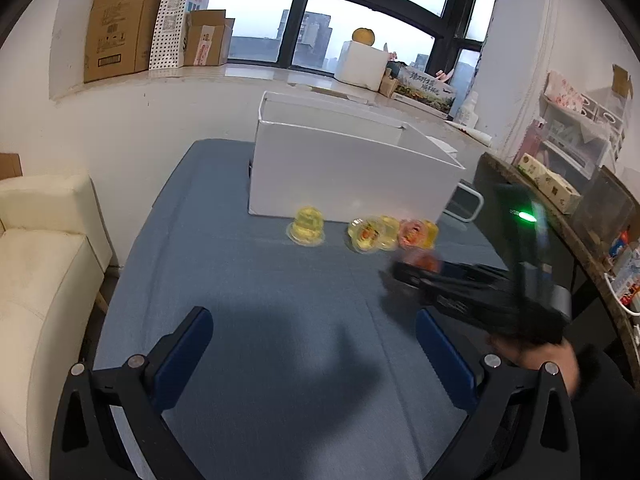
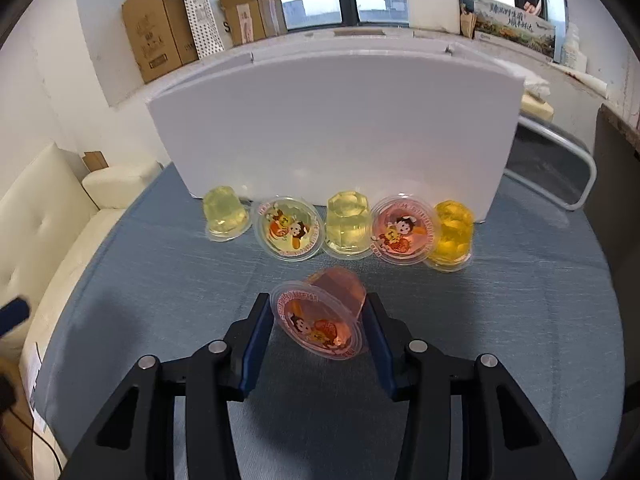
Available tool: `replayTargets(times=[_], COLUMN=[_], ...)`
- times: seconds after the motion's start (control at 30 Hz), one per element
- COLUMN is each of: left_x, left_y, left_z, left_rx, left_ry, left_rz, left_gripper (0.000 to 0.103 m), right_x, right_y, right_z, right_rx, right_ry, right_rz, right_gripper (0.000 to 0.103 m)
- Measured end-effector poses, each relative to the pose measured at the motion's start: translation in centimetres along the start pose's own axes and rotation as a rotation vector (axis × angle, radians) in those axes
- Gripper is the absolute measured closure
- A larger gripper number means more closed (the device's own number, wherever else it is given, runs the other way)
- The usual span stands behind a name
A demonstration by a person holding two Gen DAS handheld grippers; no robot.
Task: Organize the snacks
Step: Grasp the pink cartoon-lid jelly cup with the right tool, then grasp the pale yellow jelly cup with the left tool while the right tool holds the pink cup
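My right gripper (image 2: pixel 318 312) is shut on a pink jelly cup (image 2: pixel 320 316), held tilted with its printed lid towards me, above the blue tablecloth (image 2: pixel 160 300). Several jelly cups stand in a row before the white box (image 2: pixel 336 120): a pale yellow one (image 2: pixel 226 214), a lid-forward yellow one (image 2: pixel 290 228), a clear yellow one (image 2: pixel 347 224), a lid-forward pink one (image 2: pixel 404 230) and an orange one (image 2: pixel 452 236). My left gripper (image 1: pixel 314 328) is open and empty over the cloth, nearer than the row (image 1: pixel 364 234). The right gripper (image 1: pixel 416 270) shows blurred in the left wrist view.
A cream sofa (image 1: pixel 44 264) stands left of the table. Cardboard boxes (image 1: pixel 120 24) sit on the windowsill. A dark side table with shelves of goods (image 1: pixel 568 184) is at the right. A white-framed chair (image 2: pixel 560 168) stands beside the box.
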State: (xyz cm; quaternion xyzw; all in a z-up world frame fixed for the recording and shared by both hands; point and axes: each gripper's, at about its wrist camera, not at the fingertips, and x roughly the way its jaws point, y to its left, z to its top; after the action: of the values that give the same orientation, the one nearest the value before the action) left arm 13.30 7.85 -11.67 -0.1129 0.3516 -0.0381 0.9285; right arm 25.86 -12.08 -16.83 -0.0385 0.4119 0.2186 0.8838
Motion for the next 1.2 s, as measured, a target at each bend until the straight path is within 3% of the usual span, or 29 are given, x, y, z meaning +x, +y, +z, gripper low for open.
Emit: replayTargets(times=[0.37, 0.6, 0.93, 0.97, 1.0, 1.07, 1.2], left_x=[9.5, 13.9, 17.5, 17.6, 17.8, 18.1, 18.2], left_y=[0.2, -0.7, -0.2, -0.1, -0.1, -0.6, -1.0], left_z=[4.5, 6.0, 6.4, 6.6, 6.7, 6.8, 6.8], left_rx=[0.072, 0.111, 0.058, 0.056, 0.068, 0.121, 0.127], left_ry=[0.044, 0.087, 0.157, 0.153, 0.154, 0.164, 0.163], left_rz=[0.099, 0.109, 0.062, 0.048, 0.050, 0.089, 0.054], left_gripper=[0.000, 0.000, 0.002, 0.014, 0.040, 0.057, 0.058], right_x=[-6.2, -8.0, -8.6, -8.6, -8.5, -8.5, -8.4], right_y=[-0.5, -1.4, -3.0, -3.1, -3.1, -3.1, -2.9], right_z=[-3.1, -3.9, -4.2, -4.2, -4.2, -4.3, -4.3], right_rx=[-0.029, 0.001, 0.027, 0.029, 0.031, 0.031, 0.025], right_ry=[-0.078, -0.082, -0.087, -0.087, -0.087, -0.088, -0.087], right_rz=[0.040, 0.047, 0.022, 0.021, 0.021, 0.022, 0.024], right_gripper=[0.053, 0.053, 0.053, 0.053, 0.053, 0.053, 0.053])
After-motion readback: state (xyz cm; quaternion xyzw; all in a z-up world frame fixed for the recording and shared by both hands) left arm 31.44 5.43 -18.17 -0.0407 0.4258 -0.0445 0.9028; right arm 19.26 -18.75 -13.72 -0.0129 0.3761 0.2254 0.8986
